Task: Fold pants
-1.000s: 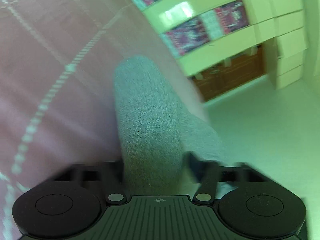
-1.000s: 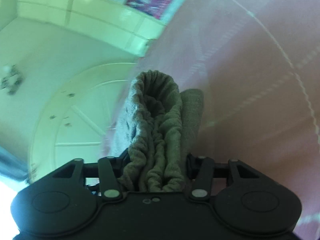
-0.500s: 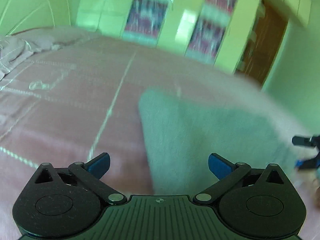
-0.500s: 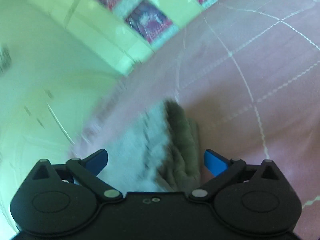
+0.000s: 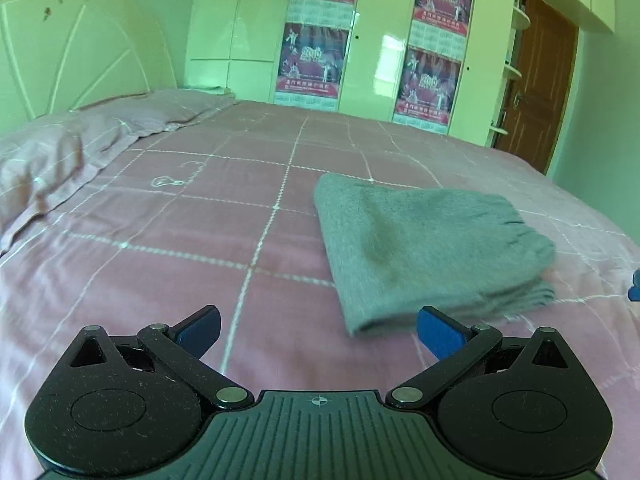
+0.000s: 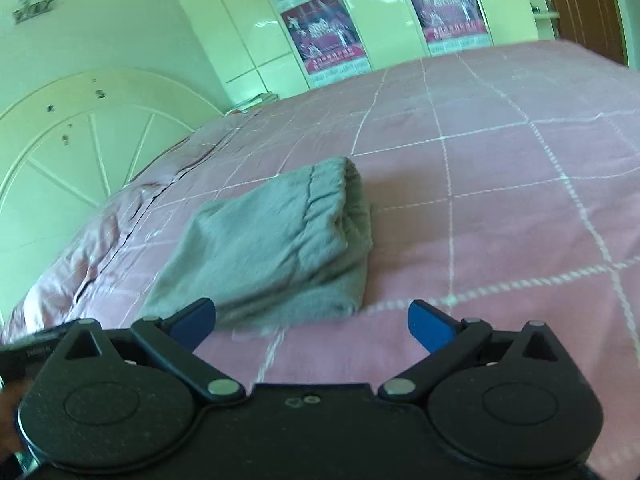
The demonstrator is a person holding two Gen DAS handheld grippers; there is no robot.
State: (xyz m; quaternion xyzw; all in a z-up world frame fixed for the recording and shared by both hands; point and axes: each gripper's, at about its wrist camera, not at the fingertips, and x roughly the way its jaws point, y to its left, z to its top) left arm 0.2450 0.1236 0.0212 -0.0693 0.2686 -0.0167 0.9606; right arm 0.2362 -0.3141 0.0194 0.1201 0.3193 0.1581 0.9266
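Observation:
The grey pants [image 5: 424, 248] lie folded in a compact stack on the pink checked bedspread [image 5: 200, 216]. In the right wrist view the pants [image 6: 276, 248] show the elastic waistband at the far end. My left gripper [image 5: 318, 332] is open and empty, held back from the near corner of the stack. My right gripper [image 6: 312, 320] is open and empty, just short of the stack's near edge. A blue fingertip of the right gripper [image 5: 634, 286] shows at the right edge of the left wrist view.
A pink pillow [image 5: 60, 152] lies at the head of the bed by the white headboard [image 6: 72, 152]. White wardrobes with red posters [image 5: 316, 28] stand behind the bed. A brown door [image 5: 540, 92] is at the far right.
Both grippers let go of the pants and opened, then drew back. The pants now lie folded on the bed.

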